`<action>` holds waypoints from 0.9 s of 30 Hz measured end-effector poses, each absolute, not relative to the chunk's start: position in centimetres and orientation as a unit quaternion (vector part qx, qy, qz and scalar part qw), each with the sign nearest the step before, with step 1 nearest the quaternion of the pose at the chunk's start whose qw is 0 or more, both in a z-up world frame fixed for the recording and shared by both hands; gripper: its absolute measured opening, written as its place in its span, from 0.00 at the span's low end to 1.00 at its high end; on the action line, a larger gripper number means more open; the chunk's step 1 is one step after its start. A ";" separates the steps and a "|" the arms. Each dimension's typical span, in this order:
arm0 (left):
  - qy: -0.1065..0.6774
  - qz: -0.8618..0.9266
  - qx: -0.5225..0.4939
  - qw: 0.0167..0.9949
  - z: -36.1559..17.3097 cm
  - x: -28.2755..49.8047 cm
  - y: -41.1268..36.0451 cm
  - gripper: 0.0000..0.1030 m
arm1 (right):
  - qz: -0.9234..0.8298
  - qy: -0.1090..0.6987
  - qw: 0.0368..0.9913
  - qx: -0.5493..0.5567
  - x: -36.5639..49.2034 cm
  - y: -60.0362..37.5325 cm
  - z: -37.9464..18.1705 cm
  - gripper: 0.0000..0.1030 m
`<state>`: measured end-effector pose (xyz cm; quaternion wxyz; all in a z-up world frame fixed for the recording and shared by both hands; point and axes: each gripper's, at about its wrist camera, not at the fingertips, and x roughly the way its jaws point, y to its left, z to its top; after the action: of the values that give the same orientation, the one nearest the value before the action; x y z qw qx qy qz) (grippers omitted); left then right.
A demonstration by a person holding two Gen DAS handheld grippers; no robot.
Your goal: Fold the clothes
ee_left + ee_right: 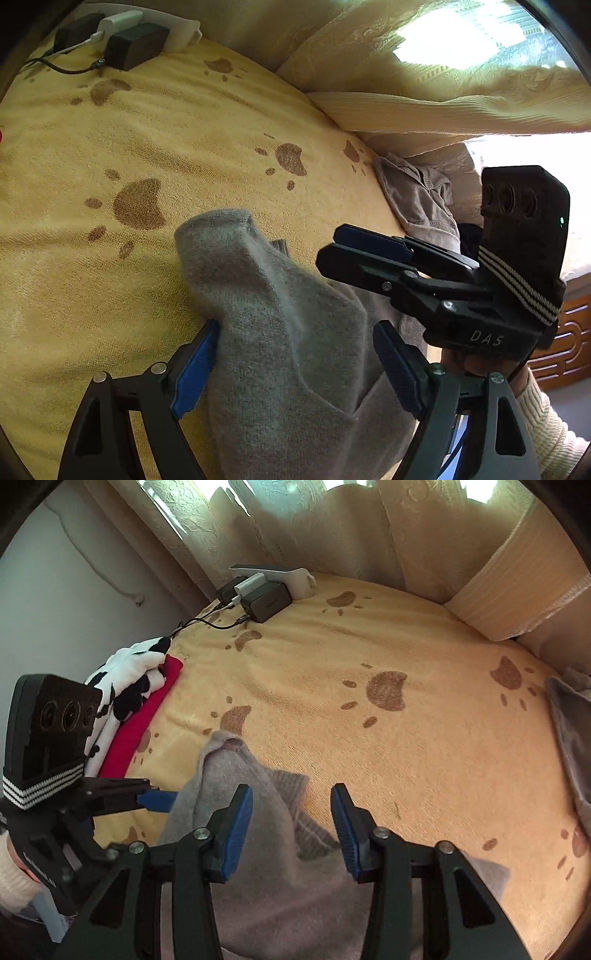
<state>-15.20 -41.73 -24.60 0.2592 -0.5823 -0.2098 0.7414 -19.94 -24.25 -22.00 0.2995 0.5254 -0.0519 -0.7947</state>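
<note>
This is a bedroom in a home. A soft yellow blanket (369, 738) with brown paw prints covers a bed, and long cream curtains (295, 524) hang beside it with sunlight coming through. Folded clothes (125, 701) sit in a pile on the bed, chargers (266, 598) lie plugged in near the curtains, and a carved wooden cabinet (565, 343) stands nearby.

Open bed: the yellow paw-print blanket (369, 746) lies bare ahead of both tongs, through its middle.
Far corner: black chargers (267, 600) and their cables (207, 622) sit by the curtain (332, 528).
Left edge: a cow-print and red pile (125, 694) lies along it.
Right edge: a taupe garment (417, 199) bunches beside the pillows (424, 74).
Near: the grey sweater (280, 325) humps up between the left tongs (295, 369); the right tongs (332, 247) hover just beside it.
</note>
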 end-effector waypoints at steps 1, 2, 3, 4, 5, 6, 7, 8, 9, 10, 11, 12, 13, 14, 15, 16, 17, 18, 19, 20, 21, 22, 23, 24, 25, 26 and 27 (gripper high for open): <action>-0.209 0.743 -0.580 0.262 -24.5 -15.1 -41.8 0.82 | -0.784 -0.068 0.315 0.530 -20.5 -24.5 -22.1 0.56; -0.208 0.744 -0.578 0.264 -24.5 -14.9 -41.9 0.82 | -0.770 -0.086 0.332 0.538 -21.2 -24.8 -22.2 0.57; -0.209 0.745 -0.577 0.263 -24.6 -14.8 -42.1 0.82 | -0.765 -0.093 0.339 0.540 -21.9 -25.0 -22.1 0.58; -0.211 0.745 -0.576 0.262 -24.6 -14.6 -42.3 0.82 | -0.760 -0.100 0.345 0.542 -22.6 -25.2 -22.0 0.58; -0.217 0.744 -0.577 0.257 -24.8 -14.6 -42.6 0.82 | -0.755 -0.106 0.351 0.544 -23.3 -25.4 -21.9 0.58; -0.224 0.743 -0.579 0.251 -25.0 -14.6 -43.0 0.82 | -0.762 -0.115 0.344 0.537 -23.6 -24.9 -21.3 0.58; -0.236 0.738 -0.581 0.249 -25.4 -14.9 -43.2 0.82 | -0.769 -0.125 0.337 0.529 -24.0 -24.3 -20.7 0.58; -0.247 0.734 -0.583 0.246 -25.7 -15.2 -43.4 0.82 | -0.776 -0.134 0.330 0.521 -24.3 -23.7 -20.1 0.58; -0.259 0.729 -0.585 0.243 -26.1 -15.5 -43.7 0.82 | -0.782 -0.143 0.323 0.513 -24.6 -23.1 -19.5 0.58; -0.257 0.729 -0.586 0.244 -26.2 -15.7 -43.6 0.82 | -0.790 -0.160 0.310 0.505 -24.5 -22.0 -19.0 0.59; -0.255 0.728 -0.588 0.244 -26.3 -16.0 -43.5 0.82 | -0.796 -0.172 0.297 0.498 -24.3 -21.0 -18.7 0.61; -0.253 0.728 -0.589 0.244 -26.5 -16.2 -43.4 0.82 | -0.801 -0.177 0.287 0.494 -24.1 -20.2 -18.5 0.67; -0.250 0.728 -0.590 0.244 -26.6 -16.5 -43.4 0.82 | -0.801 -0.172 0.283 0.498 -24.2 -20.0 -18.6 0.71; -0.248 0.727 -0.592 0.244 -26.8 -16.7 -43.3 0.82 | -0.802 -0.167 0.279 0.502 -24.3 -19.7 -18.7 0.72; -0.246 0.727 -0.593 0.244 -26.9 -16.9 -43.2 0.82 | -0.794 -0.158 0.280 0.516 -24.7 -20.0 -19.1 0.72; -0.237 0.730 -0.591 0.248 -26.8 -16.8 -43.1 0.82 | -0.778 -0.155 0.290 0.535 -25.1 -20.7 -19.8 0.72; -0.228 0.734 -0.590 0.250 -26.7 -16.6 -43.0 0.82 | -0.761 -0.152 0.301 0.554 -25.5 -21.5 -20.4 0.72; -0.219 0.737 -0.588 0.252 -26.6 -16.3 -42.9 0.82 | -0.748 -0.152 0.323 0.560 -25.6 -22.4 -20.9 0.72; -0.211 0.740 -0.587 0.254 -26.4 -16.0 -42.7 0.82 | -0.733 -0.153 0.348 0.564 -25.6 -23.5 -21.4 0.72; -0.211 0.740 -0.586 0.254 -26.4 -15.9 -42.7 0.82 | -0.717 -0.159 0.368 0.571 -26.0 -24.5 -21.9 0.72; -0.211 0.741 -0.585 0.253 -26.4 -15.8 -42.8 0.82 | -0.700 -0.165 0.387 0.577 -26.5 -25.6 -22.4 0.72; -0.211 0.742 -0.584 0.253 -26.4 -15.8 -42.8 0.82 | -0.686 -0.167 0.397 0.587 -27.0 -26.7 -23.0 0.70; -0.212 0.742 -0.583 0.253 -26.3 -15.7 -42.8 0.82 | -0.678 -0.159 0.395 0.599 -27.4 -27.8 -23.6 0.68; -0.212 0.743 -0.582 0.252 -26.3 -15.6 -42.8 0.82 | -0.671 -0.151 0.392 0.611 -27.6 -28.6 -24.3 0.61; -0.212 0.744 -0.582 0.252 -26.3 -15.6 -42.8 0.82 | -0.663 -0.143 0.390 0.623 -27.8 -29.5 -24.9 0.55; -0.212 0.745 -0.581 0.252 -26.3 -15.5 -42.8 0.82 | -0.654 -0.138 0.392 0.631 -27.8 -30.2 -25.4 0.53; -0.212 0.745 -0.580 0.251 -26.2 -15.4 -42.8 0.82 | -0.650 -0.122 0.395 0.638 -27.7 -30.8 -25.6 0.50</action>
<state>-15.43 -42.85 -26.23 0.2512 -0.5799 -0.2124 0.7453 -27.66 -30.82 -25.58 0.3954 0.6377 -0.1224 -0.6496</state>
